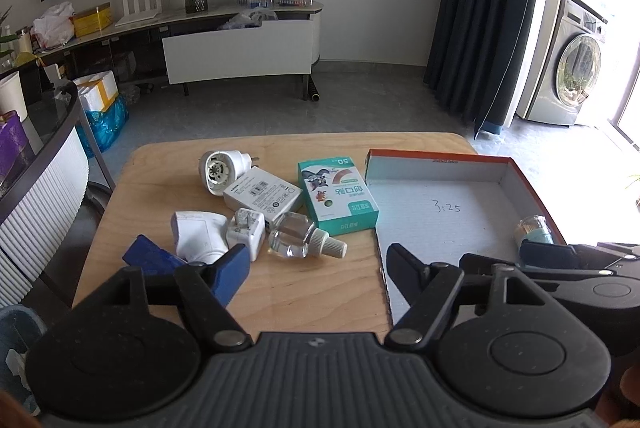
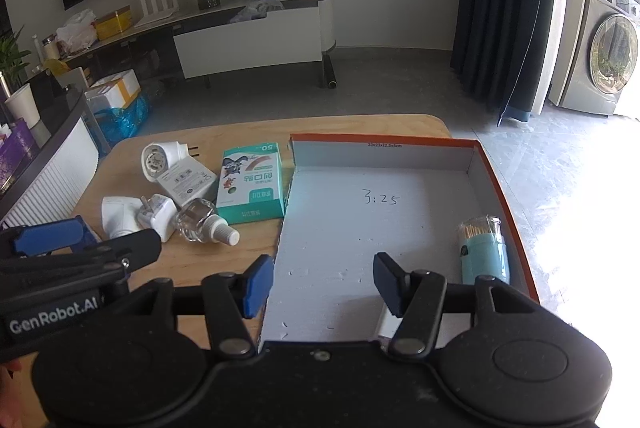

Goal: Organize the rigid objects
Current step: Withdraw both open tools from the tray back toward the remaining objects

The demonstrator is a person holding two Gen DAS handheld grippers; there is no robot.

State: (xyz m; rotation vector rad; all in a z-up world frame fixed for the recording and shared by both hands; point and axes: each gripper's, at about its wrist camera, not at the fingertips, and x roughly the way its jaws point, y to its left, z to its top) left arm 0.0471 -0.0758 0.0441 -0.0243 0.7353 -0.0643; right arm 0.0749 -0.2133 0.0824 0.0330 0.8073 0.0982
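A pile of small items lies on the wooden table (image 1: 304, 292): a teal bandage box (image 1: 336, 194) (image 2: 252, 182), a white power adapter (image 1: 262, 194), a round white plug-in heater (image 1: 218, 170), a small white charger (image 1: 246, 232), a clear liquid refill bottle (image 1: 302, 238) (image 2: 204, 222), and a white angled plug (image 1: 198, 234). An orange-rimmed open box (image 1: 516, 168) (image 2: 500, 188) stands to their right and holds a teal toothpick jar (image 2: 484, 248) (image 1: 534, 230). My left gripper (image 1: 316, 268) is open and empty, just short of the pile. My right gripper (image 2: 322, 280) is open and empty over the box's near edge.
A blue object (image 1: 146, 256) lies left of the pile. A dark counter (image 1: 44, 148) with a paper cup stands at the left. A TV cabinet (image 1: 240, 44), curtain (image 1: 484, 8) and washing machine (image 1: 568, 68) stand beyond the table.
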